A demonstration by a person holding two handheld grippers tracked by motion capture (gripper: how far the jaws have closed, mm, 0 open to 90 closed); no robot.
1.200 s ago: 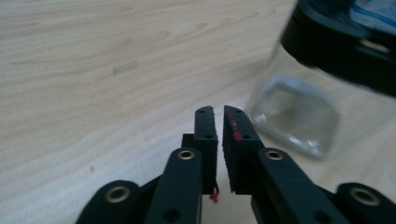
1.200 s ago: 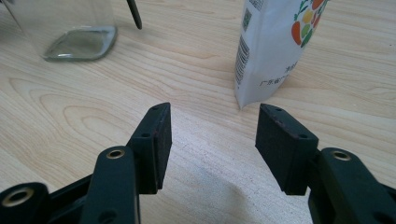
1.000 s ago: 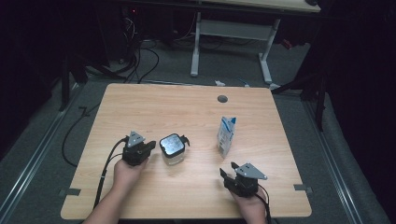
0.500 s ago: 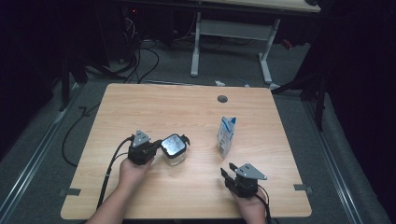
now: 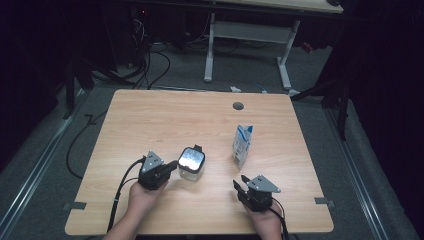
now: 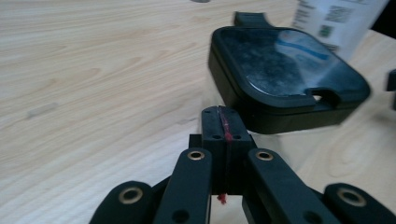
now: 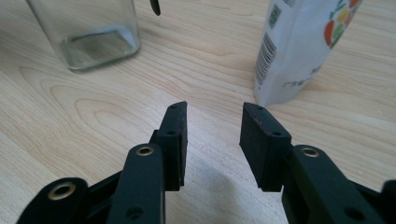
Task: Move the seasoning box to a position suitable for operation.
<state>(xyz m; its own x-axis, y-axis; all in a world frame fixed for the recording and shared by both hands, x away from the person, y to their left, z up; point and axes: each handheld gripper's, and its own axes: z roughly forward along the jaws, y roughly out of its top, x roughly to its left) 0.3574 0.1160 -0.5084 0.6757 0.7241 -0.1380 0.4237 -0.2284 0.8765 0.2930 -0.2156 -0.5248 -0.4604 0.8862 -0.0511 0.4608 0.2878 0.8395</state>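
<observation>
Standing near the front of the pale wood-grain bench [image 5: 150,120], a square clear-glass jar [image 5: 191,163] with a glossy black lid is sitting just beside the left hand-held gripper [image 5: 172,165], whose matte jaws are pressing together on nothing. The right hand-held gripper [image 5: 240,186] is closing, jaws half apart over bare wood, near an upright printed carton [image 5: 242,145].
</observation>
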